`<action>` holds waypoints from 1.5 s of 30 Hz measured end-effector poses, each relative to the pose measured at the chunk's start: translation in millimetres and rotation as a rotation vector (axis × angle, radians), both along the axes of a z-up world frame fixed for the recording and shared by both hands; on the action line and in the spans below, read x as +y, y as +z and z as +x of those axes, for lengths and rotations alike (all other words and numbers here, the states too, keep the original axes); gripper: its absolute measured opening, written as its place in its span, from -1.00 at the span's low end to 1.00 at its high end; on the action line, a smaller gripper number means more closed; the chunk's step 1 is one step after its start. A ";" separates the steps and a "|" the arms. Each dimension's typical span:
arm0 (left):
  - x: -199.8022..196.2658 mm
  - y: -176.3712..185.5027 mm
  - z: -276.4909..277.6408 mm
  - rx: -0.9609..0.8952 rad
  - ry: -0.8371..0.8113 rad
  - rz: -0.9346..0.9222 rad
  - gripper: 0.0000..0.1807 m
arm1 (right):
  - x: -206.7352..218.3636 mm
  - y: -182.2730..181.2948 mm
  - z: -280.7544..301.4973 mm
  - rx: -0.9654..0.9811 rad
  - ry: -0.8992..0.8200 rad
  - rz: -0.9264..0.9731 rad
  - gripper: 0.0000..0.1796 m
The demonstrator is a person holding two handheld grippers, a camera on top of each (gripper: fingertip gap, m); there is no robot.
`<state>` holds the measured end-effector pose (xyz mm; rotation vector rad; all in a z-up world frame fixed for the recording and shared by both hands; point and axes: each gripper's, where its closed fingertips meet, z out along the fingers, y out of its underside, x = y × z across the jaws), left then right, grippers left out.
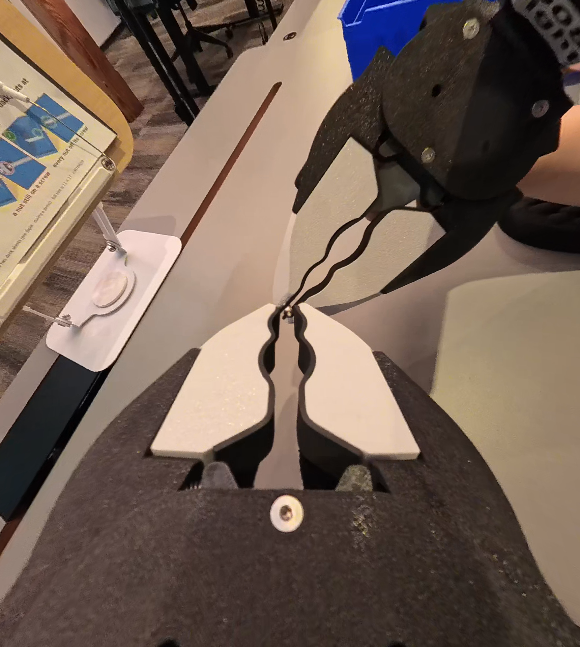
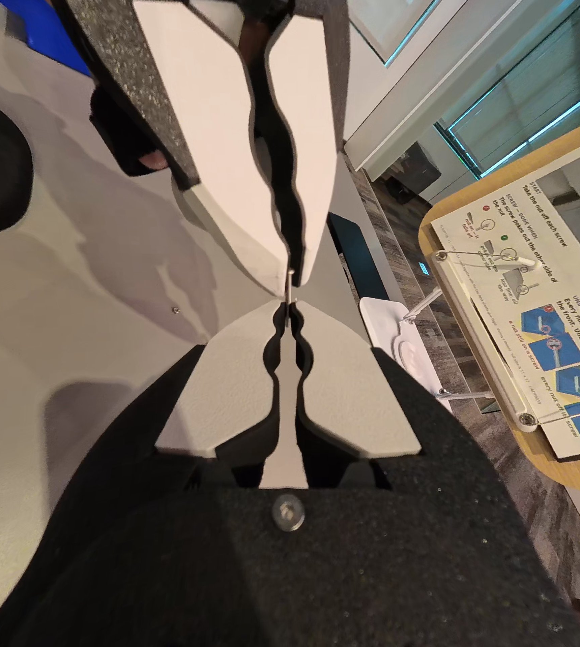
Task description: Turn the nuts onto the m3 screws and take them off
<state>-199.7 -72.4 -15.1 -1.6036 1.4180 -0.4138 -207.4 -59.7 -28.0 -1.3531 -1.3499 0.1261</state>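
Going left→right: an instruction card on a clear stand (image 1: pixel 33 168) is sitting off the table's left edge, a white clamp plate (image 1: pixel 113 301) below it. Mid-frame the left gripper (image 1: pixel 287 311), white-padded w/ wavy black inner edges, is pinching a tiny silver part, prob. the nut or screw head (image 1: pixel 287 312); jaws nearly closed at the tips. The right gripper (image 2: pixel 288 317) is meeting it tip to tip above the pale grey table (image 1: pixel 527 385), jaws pressed together on a thin silver m3 screw shank (image 2: pixel 289 290). A blue plastic bin (image 1: pixel 379 35) is standing far right. Judging progress: mid-turn on one pair; can't tell threading on vs. off, nor how many remain. One loose small nut (image 2: pixel 175 309) is lying on the table.
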 end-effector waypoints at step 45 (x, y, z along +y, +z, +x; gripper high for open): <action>10.5 55.2 12.0 -0.317 0.141 0.545 -0.96 | 12.0 64.0 13.9 1.290 0.159 -1.200 -0.82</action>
